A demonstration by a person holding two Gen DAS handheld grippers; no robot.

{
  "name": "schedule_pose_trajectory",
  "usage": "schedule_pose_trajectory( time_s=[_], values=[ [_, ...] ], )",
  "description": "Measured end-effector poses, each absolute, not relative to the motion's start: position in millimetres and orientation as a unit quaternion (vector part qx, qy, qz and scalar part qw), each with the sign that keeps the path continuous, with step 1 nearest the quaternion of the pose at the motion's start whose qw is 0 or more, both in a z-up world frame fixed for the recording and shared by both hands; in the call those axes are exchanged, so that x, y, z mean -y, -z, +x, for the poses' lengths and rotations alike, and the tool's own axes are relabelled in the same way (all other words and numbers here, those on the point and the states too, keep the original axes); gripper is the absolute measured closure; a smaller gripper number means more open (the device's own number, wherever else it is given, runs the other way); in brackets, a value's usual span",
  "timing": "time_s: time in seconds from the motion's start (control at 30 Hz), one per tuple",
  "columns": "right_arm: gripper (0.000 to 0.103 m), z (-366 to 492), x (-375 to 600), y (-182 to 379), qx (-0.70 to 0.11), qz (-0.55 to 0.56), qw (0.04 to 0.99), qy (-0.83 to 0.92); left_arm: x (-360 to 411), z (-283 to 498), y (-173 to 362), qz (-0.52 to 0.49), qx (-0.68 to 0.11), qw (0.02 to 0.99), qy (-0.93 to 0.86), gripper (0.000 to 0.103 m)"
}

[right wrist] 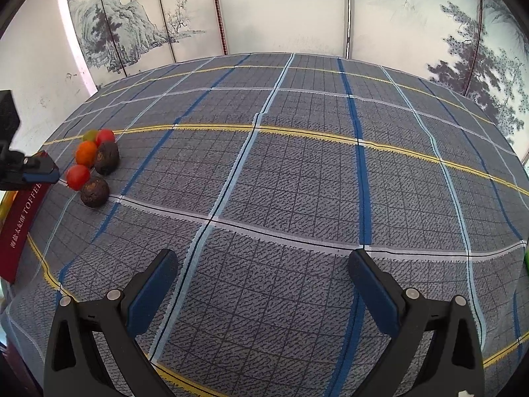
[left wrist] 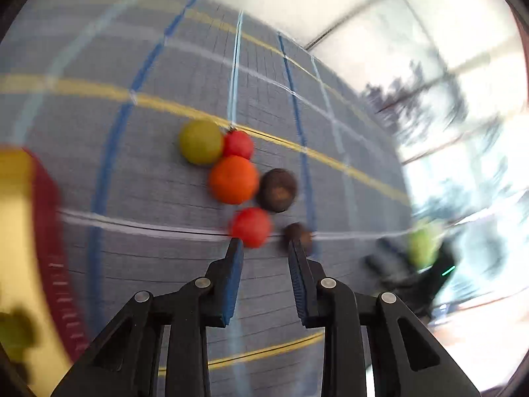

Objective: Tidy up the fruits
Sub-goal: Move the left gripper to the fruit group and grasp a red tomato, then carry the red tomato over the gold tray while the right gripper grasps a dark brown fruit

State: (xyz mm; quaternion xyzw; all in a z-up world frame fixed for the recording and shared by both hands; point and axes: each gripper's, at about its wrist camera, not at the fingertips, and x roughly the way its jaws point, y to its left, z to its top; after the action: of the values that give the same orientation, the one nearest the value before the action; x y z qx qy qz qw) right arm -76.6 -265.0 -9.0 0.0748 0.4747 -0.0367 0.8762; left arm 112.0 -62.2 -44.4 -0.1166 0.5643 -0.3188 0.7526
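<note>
A cluster of fruits lies on the plaid tablecloth (right wrist: 297,182): a green fruit (left wrist: 201,141), a small red one (left wrist: 238,144), an orange one (left wrist: 233,179), a dark brown one (left wrist: 277,190), a red one (left wrist: 251,227) and a second dark brown one (left wrist: 299,234). My left gripper (left wrist: 266,248) is open and empty, its fingertips just short of the near red and brown fruits. The cluster also shows at the far left of the right wrist view (right wrist: 94,162), with the left gripper's finger (right wrist: 39,170) beside it. My right gripper (right wrist: 263,264) is wide open and empty over bare cloth.
A red box with a yellow inside (left wrist: 20,231) sits at the left; in the right wrist view it reads TOFFEE (right wrist: 20,225). A blurred green object (left wrist: 421,246) with dark gear is at the right. A painted folding screen (right wrist: 264,10) stands behind the table.
</note>
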Motion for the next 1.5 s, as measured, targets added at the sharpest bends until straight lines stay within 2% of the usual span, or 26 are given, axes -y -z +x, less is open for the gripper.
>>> schedule_pose_trajectory(
  time_s=[0.13, 0.4, 0.47, 0.9, 1.1, 1.17, 1.23, 1.37, 1.5],
  values=[
    [0.001, -76, 265, 9, -0.475, 0.074, 0.876, 0.037, 73, 109, 41, -0.058, -0.56, 0.771, 0.298, 0.066],
    [0.001, -76, 266, 9, -0.474, 0.078, 0.877, 0.036, 99, 106, 53, -0.05, -0.56, 0.748, 0.353, 0.06],
    [0.001, -76, 266, 9, -0.473, 0.078, 0.877, 0.034, 106, 102, 52, -0.023, -0.549, 0.75, 0.368, 0.055],
    [0.001, -76, 263, 10, -0.474, 0.077, 0.877, 0.031, 146, 90, 67, 0.195, -0.495, 0.753, 0.387, 0.056],
    [0.0, -76, 261, 11, -0.477, 0.072, 0.876, 0.031, 152, 80, 69, 0.228, -0.479, 0.759, 0.378, 0.056],
    [0.0, -75, 260, 11, -0.477, 0.07, 0.875, 0.032, 152, 81, 69, 0.226, -0.479, 0.76, 0.377, 0.059],
    [0.0, -75, 260, 11, -0.478, 0.07, 0.875, 0.032, 152, 81, 69, 0.22, -0.478, 0.765, 0.373, 0.072],
    [0.0, -75, 259, 11, -0.478, 0.068, 0.875, 0.033, 142, 64, 60, 0.187, -0.474, 0.788, 0.346, 0.072],
    [0.0, -75, 259, 10, -0.476, 0.069, 0.876, 0.029, 110, 32, 35, 0.107, -0.472, 0.817, 0.313, 0.072]
  ],
)
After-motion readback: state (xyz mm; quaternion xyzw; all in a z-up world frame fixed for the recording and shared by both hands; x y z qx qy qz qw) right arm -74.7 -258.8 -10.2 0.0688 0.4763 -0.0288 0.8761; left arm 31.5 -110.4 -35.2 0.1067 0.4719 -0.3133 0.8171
